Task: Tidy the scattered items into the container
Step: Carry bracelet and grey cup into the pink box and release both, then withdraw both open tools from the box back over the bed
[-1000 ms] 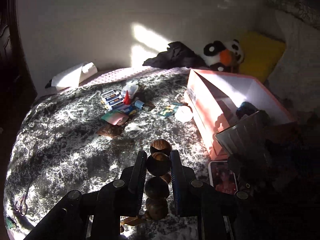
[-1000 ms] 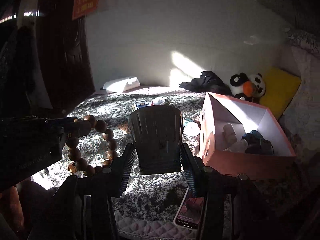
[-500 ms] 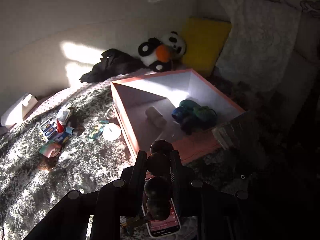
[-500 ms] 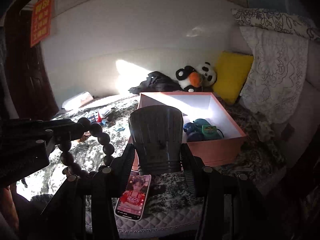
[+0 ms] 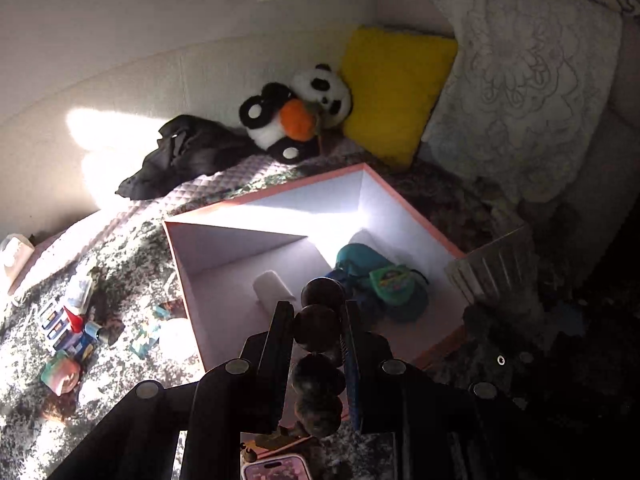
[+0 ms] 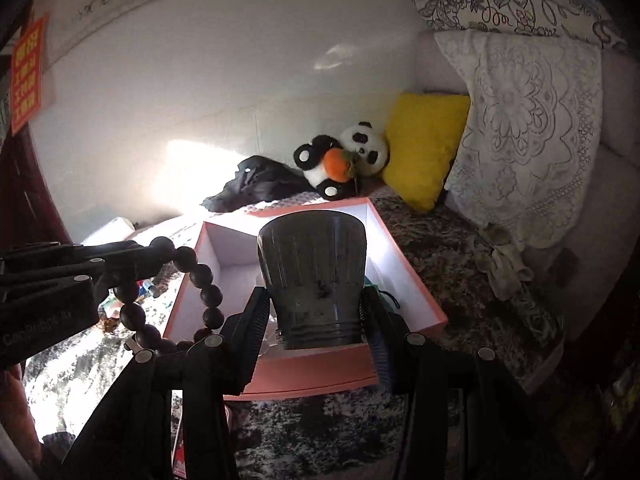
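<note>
The pink box (image 5: 412,210) sits open on the patterned bedspread (image 6: 460,264), a white roll (image 5: 272,288) and a teal pouch (image 5: 384,280) already inside. The right gripper (image 6: 316,320) has its jaws closed around a dark ribbed cup (image 6: 312,276), carried over the near wall. The left gripper (image 5: 316,320) pinches a wooden bead bracelet (image 6: 200,280), whose loop hangs by the box's left wall, probably just inside. Both should clear the rim and come low before letting go, so the beads pool rather than snag. Small clutter (image 5: 68,328) remains on the bedspread.
</note>
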`<state>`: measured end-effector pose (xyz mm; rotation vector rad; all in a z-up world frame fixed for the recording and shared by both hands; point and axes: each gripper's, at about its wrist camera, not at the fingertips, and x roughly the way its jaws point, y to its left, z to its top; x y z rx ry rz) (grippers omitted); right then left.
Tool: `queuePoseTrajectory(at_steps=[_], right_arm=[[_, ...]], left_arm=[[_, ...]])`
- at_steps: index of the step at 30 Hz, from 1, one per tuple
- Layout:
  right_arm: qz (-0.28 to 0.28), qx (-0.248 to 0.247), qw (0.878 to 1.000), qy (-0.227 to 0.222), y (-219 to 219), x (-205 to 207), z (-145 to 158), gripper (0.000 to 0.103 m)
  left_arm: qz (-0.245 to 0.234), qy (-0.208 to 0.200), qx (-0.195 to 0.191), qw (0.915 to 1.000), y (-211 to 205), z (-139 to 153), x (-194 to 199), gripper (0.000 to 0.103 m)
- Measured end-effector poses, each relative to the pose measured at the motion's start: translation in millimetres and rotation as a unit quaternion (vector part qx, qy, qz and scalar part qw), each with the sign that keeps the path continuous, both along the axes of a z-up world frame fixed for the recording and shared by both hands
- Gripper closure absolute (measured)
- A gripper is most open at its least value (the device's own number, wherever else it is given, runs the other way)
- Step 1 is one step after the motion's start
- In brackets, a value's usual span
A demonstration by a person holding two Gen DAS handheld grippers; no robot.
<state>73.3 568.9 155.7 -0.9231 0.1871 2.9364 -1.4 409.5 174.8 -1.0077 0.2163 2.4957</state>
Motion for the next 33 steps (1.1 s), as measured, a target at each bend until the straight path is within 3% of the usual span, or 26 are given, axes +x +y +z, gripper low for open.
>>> queuePoseTrajectory(at_steps=[9,10,12,13,14,15,24,33], right_arm=[[0.016,-0.008,0.999,-0.030,5,-82,-30,0.053],[0.019,-0.009,0.999,-0.035,4,-91,-35,0.053],[0.026,-0.016,0.999,-0.045,2,-108,-44,0.051],[0.024,-0.019,0.998,-0.048,2,-114,-49,0.033],[0.015,-0.020,0.999,-0.044,1,-117,-51,0.009],[0.005,-0.019,0.999,-0.036,2,-118,-52,0.004],[-0.008,-0.031,0.999,-0.018,-12,-115,-43,0.004],[0.037,-0.008,0.999,-0.001,-81,-76,-17,0.004]], left_arm=[[0.016,-0.024,0.001,0.9996,5,-24,-69,0.082],[0.019,-0.025,0.006,0.9995,3,-27,-75,0.076],[0.030,-0.022,0.018,0.9991,-4,-28,-83,0.025],[0.037,-0.019,0.025,0.9988,-8,-27,-86,0.019],[0.042,-0.015,0.030,0.9985,-12,-27,-88,0.017],[0.047,-0.012,0.030,0.9984,-16,-26,-89,0.017],[0.083,-0.006,0.029,0.9961,-59,-22,-82,0.017],[0.105,0.017,0.026,0.9940,-120,-10,-36,0.017]])
